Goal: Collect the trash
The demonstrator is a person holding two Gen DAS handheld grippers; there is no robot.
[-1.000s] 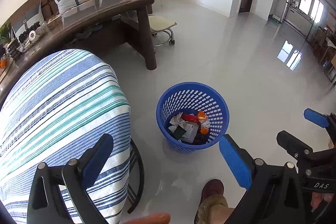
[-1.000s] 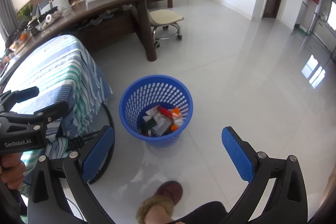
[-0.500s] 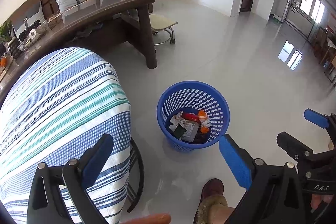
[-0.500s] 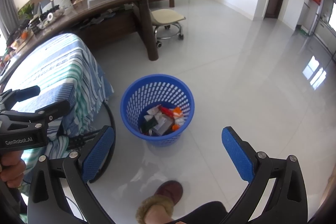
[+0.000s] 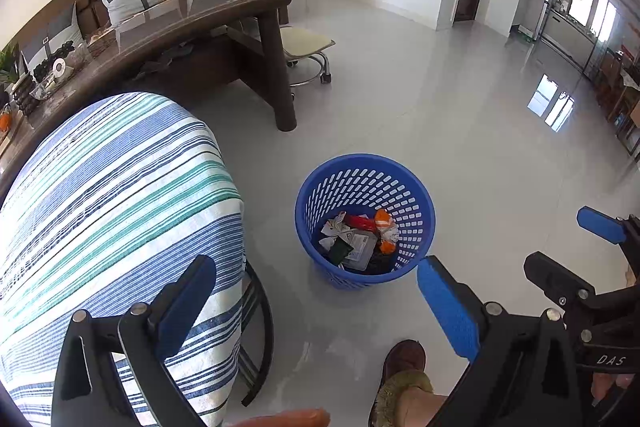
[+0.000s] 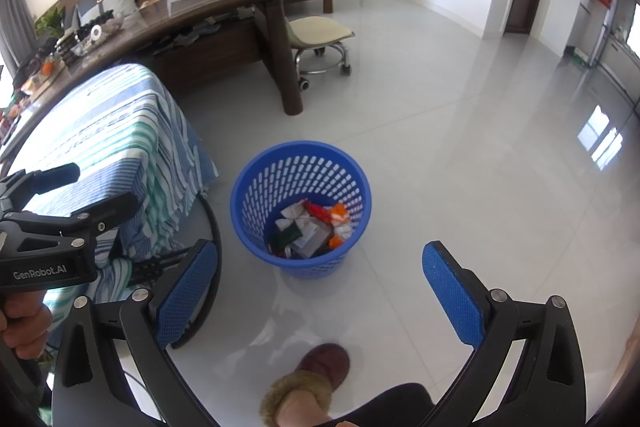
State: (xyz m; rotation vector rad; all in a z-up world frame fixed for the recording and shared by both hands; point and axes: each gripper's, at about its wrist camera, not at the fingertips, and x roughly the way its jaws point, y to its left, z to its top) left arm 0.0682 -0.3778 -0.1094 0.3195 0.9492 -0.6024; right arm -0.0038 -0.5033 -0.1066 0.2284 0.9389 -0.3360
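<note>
Trash (image 5: pixel 356 239) in blue basket (image 5: pixel 420 195) (both grippers empty)

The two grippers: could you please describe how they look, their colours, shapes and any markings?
Both are alike: black angular frames with silver bolts and two long fingers faced with textured blue pads. The left gripper shows white "GenRobot.AI" lettering on its body in the right wrist view. The right gripper bears "DAS" in white in the left wrist view. No cables or sleeves are clear; bare fingers grip the handles.

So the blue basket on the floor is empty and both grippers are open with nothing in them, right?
Not quite: the blue basket already holds trash, as the right wrist view shows. Both the left gripper and right gripper are open and hold nothing.
</note>
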